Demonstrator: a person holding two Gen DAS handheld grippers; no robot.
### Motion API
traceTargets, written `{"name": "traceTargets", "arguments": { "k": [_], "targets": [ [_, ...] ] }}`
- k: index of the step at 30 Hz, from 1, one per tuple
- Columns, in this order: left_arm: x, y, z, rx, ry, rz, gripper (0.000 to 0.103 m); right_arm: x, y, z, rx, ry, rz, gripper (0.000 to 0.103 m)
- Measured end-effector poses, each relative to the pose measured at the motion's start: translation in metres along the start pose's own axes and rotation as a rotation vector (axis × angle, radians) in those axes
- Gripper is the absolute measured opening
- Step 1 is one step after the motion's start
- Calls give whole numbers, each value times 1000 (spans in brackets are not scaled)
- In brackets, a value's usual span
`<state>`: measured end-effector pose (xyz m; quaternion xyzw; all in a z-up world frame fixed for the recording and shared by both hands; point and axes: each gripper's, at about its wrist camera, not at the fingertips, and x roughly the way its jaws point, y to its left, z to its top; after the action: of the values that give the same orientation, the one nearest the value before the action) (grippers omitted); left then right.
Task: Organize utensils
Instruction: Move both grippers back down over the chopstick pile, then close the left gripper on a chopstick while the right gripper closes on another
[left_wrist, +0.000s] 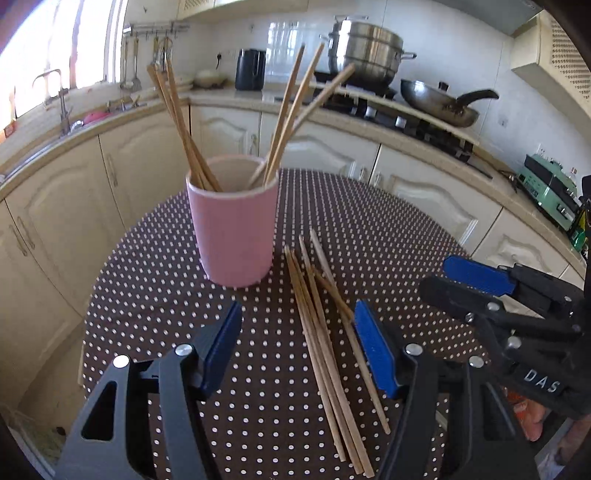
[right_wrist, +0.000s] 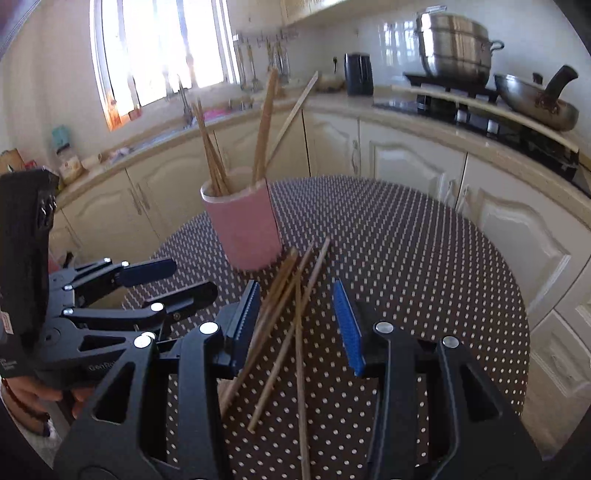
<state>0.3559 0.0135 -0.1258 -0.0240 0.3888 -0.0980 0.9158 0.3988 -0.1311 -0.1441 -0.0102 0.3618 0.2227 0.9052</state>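
A pink cup (left_wrist: 236, 221) (right_wrist: 245, 225) stands upright on the round dotted table (left_wrist: 388, 240) with several wooden chopsticks (left_wrist: 181, 122) leaning inside it. Several loose chopsticks (left_wrist: 325, 350) (right_wrist: 291, 325) lie on the cloth in front of the cup. My left gripper (left_wrist: 297, 314) is open low over the table, and the bundle runs between its blue pads, nearer the right pad (left_wrist: 373, 347). My right gripper (right_wrist: 295, 291) is open too, the scattered sticks lying between its pads without being pinched. Each gripper shows at the other view's edge: right gripper (left_wrist: 476, 273), left gripper (right_wrist: 162, 280).
Cream kitchen cabinets (left_wrist: 140, 166) curve around the table's far side. On the counter behind are a steel steamer pot (left_wrist: 365, 48), a wok (left_wrist: 436, 101) and a black kettle (left_wrist: 250, 70). The table's far right half (right_wrist: 424, 258) is bare cloth.
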Motion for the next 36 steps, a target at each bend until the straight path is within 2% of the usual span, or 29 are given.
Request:
{"name": "traceTargets", "arguments": {
  "k": [2,8,9,12,16,19,20,21,23,27,31,36],
  "targets": [
    [14,1,-3,-4,58,-5,63,18,-4,-7,1,84,9,35],
    [54,-4,-9,21,171,27,60,54,-12,-22,6,221,32,33],
    [58,-4,-9,24,178,29,54,58,-13,-23,5,228,33,33],
    [73,-4,-11,21,203,28,51,67,-14,-27,-3,254,33,31],
    [81,-3,-10,15,196,32,50,76,-15,-28,-12,275,37,31],
    [84,1,-9,0,203,23,43,82,-14,-29,-21,280,34,27],
    [81,2,-9,-4,208,19,39,82,-13,-30,-22,284,38,27],
    [81,4,-9,-3,214,32,28,85,-13,-30,-26,285,37,27],
    [81,6,-9,13,213,67,17,87,-15,-30,-31,290,34,26],
    [77,19,-9,-39,234,18,16,88,-16,-29,-32,297,35,26],
    [77,20,-9,-8,251,36,10,92,-21,-23,-26,320,37,23],
    [87,17,1,-18,277,18,6,95,-27,-16,-14,348,45,13]
  ]
}}
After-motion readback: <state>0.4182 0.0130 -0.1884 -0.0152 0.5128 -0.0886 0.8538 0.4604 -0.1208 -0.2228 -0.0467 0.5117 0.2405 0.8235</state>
